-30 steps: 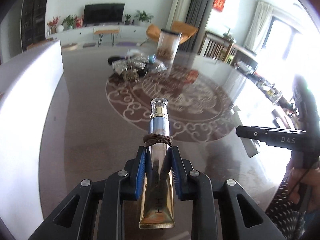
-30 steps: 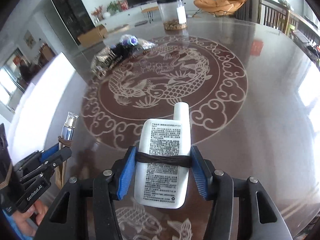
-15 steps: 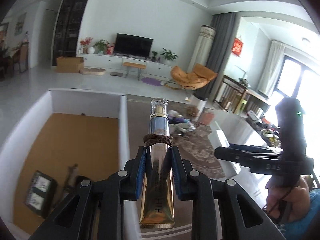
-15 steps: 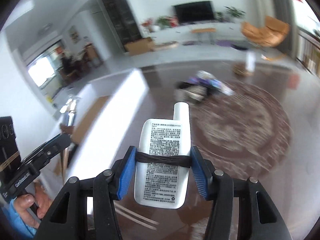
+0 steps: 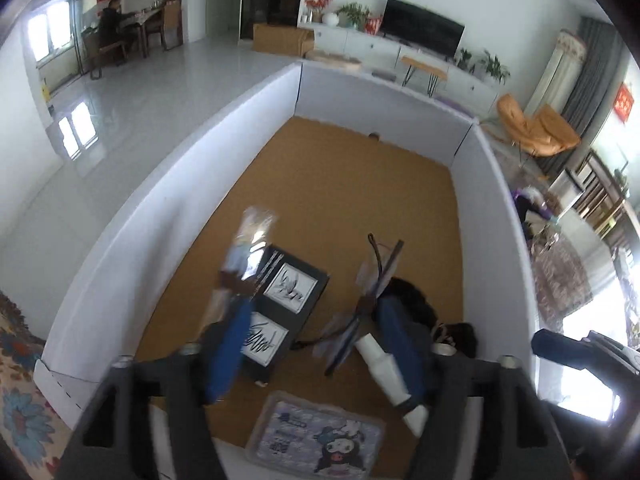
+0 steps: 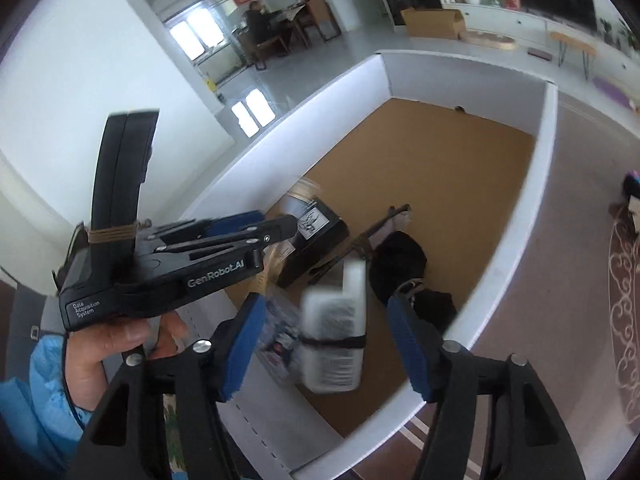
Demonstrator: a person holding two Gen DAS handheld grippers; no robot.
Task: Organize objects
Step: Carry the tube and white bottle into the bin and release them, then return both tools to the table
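Note:
Both grippers hang over a white-walled box (image 5: 160, 184) with a brown floor. My left gripper (image 5: 312, 312) has its jaws opening. The gold tube with a clear cap (image 5: 242, 256) is blurred beside the left pad and free of the right one, above the box floor. My right gripper (image 6: 326, 320) also has its jaws opening. The white bottle with a dark band (image 6: 336, 336) is blurred in the gap, with neither pad touching it. In the right wrist view a hand holds the left gripper (image 6: 276, 226) at the left, over the same box (image 6: 320, 92).
In the box lie a black case with white labels (image 5: 280, 300), a dark bundle (image 5: 412, 300), a white tube (image 5: 384, 364), a cartoon card (image 5: 320, 436) and thin sticks (image 5: 380, 264). The far half of the box floor is bare. A patterned table (image 6: 592, 280) lies to the right.
Both grippers have swung from the patterned table to above the white box. Their jaws have spread, and the gold tube and the white bottle have come loose from the pads.

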